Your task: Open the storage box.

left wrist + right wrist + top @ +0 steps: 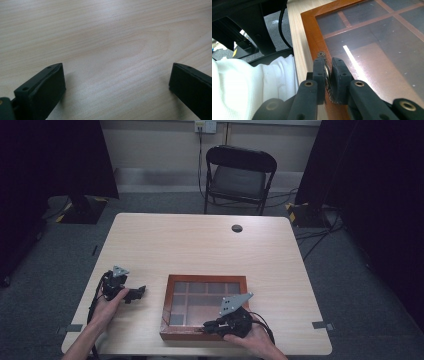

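At the lower left of the high view, the left gripper (131, 294) is held low over the bare table (200, 245), well apart from the box; in the left gripper view its black, blocky pads (47, 90) are seen spread wide with nothing but pale, fine-grained wood laminate between them. No part in the work appears to have been taken by it so far.

Lower centre in the high view, the wooden box (167, 307) is set near the front edge of the table. It is rectangular, with a reddish-brown, smoothly varnished frame and a dark glass lid through which thin wooden dividers and several compartments are seen. The lid lies flat and shut.

At the lower right of that view, the right gripper (212, 325) is laid against the box's near rim. In the right gripper view its pads (338, 75) are pressed together on a small metal clasp (327, 72), thin and silvery with an ornate, toothed edge, fixed to the frame's front edge. A white knitted sleeve (249, 85) fills the lower left of that view.

The grasp on the clasp is judged to be made; lifting the lid is judged to be left, and nothing has yet been opened.
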Tool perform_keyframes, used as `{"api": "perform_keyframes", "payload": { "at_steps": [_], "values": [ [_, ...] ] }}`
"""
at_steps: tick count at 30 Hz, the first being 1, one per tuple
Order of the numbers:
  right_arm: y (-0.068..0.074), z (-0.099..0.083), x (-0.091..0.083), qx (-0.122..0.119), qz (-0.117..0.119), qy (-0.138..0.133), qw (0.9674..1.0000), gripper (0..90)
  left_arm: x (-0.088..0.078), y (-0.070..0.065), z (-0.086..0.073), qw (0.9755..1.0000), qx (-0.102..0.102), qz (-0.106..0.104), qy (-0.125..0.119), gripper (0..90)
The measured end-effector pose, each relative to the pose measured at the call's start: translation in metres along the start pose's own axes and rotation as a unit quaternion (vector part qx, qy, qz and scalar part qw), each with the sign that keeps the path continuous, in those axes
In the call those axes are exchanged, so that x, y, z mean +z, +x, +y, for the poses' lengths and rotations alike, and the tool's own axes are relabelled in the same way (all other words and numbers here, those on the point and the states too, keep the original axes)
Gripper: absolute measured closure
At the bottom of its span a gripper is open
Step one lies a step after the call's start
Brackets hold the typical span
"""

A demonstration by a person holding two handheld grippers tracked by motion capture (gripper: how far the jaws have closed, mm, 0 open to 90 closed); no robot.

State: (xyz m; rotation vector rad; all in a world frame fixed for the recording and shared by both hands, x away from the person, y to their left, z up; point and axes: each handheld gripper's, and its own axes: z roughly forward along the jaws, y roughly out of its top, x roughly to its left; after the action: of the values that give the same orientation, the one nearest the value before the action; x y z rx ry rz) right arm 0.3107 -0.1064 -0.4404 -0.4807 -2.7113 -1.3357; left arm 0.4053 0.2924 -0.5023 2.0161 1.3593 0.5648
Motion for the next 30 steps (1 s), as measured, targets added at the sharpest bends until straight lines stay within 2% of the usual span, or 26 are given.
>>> {"api": "perform_keyframes", "payload": {
  "at_steps": [5, 8, 11, 12, 13, 16, 17, 18, 22, 27, 30],
  "values": [
    [0.001, 0.001, 0.0, -0.004, 0.0, -0.001, 1.0, 82.5, -0.003, -0.001, 0.001, 1.0, -0.001, 0.004, 0.004, 4.2],
    [0.0, 0.003, -0.003, -0.008, 0.003, -0.003, 1.0, 82.6, -0.006, -0.003, 0.001, 1.0, 0.0, 0.003, -0.002, 16.7],
    [-0.001, 0.006, -0.008, -0.002, 0.009, -0.012, 0.9999, 82.7, -0.007, -0.005, 0.002, 0.9999, 0.01, 0.004, -0.002, 16.2],
    [-0.002, 0.007, -0.009, -0.003, 0.009, -0.014, 0.9999, 82.7, -0.007, -0.006, 0.002, 0.9999, 0.01, -0.001, -0.003, 16.3],
    [-0.001, 0.008, -0.009, -0.006, 0.008, -0.014, 0.9999, 82.8, -0.008, -0.006, 0.002, 0.9998, 0.019, -0.005, 0.002, 16.4],
    [-0.001, 0.01, -0.01, -0.005, 0.01, -0.01, 0.9999, 82.9, -0.012, -0.011, 0.003, 0.9995, 0.022, -0.024, 0.0, 16.4],
    [-0.001, 0.01, -0.01, -0.006, 0.01, -0.009, 0.9999, 82.9, -0.015, -0.013, 0.004, 0.999, 0.027, -0.035, -0.003, 16.3],
    [-0.002, 0.012, -0.011, -0.006, 0.011, -0.009, 0.9999, 82.9, -0.016, -0.015, 0.004, 0.9988, 0.022, -0.041, -0.013, 16.1],
    [-0.003, 0.017, -0.017, -0.006, 0.014, -0.016, 0.9998, 82.9, -0.026, -0.021, 0.006, 0.9974, 0.026, -0.06, -0.03, 16.1],
    [-0.003, 0.024, -0.021, -0.009, 0.014, -0.013, 0.9998, 82.9, -0.03, -0.03, 0.007, 0.9958, 0.034, -0.078, -0.035, 15.8],
    [-0.003, 0.027, -0.023, -0.008, 0.014, -0.013, 0.9998, 82.8, -0.032, -0.034, 0.009, 0.9946, 0.045, -0.083, -0.042, 15.8]
  ]
}}
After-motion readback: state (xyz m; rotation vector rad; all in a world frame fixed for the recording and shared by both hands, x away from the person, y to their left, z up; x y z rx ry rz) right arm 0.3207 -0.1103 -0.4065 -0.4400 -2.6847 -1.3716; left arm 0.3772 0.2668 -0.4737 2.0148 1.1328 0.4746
